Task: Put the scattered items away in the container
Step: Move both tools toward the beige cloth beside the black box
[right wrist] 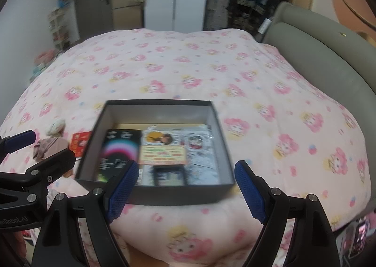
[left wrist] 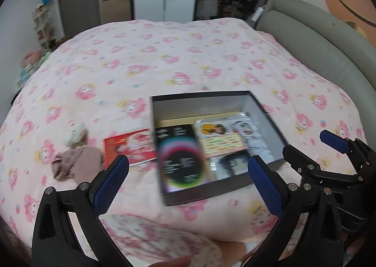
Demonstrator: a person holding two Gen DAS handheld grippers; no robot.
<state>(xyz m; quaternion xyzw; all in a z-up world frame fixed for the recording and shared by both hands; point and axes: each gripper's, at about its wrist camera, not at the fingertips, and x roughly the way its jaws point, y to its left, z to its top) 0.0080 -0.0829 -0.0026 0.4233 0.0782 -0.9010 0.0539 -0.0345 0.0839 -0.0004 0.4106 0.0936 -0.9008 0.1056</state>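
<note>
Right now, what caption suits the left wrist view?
Open left gripper above the box; doll and red card remain on the bed.

Both grippers pointed steeply downward, side by side and close together. The left gripper (left wrist: 188, 180) stood wide open, its blue-padded fingers (left wrist: 110, 182) spread far apart with nothing between them. The right gripper (right wrist: 185, 189) was spread just as wide and gripped nothing either, its blue fingers (right wrist: 123, 187) held apart in the air. Each showed at the edge of the other's view: the right gripper just to the right of the left one, and the left gripper at the near left of the right one. A fingertip (left wrist: 174, 261) of the person's hand showed at the near edge below the left gripper.
</note>
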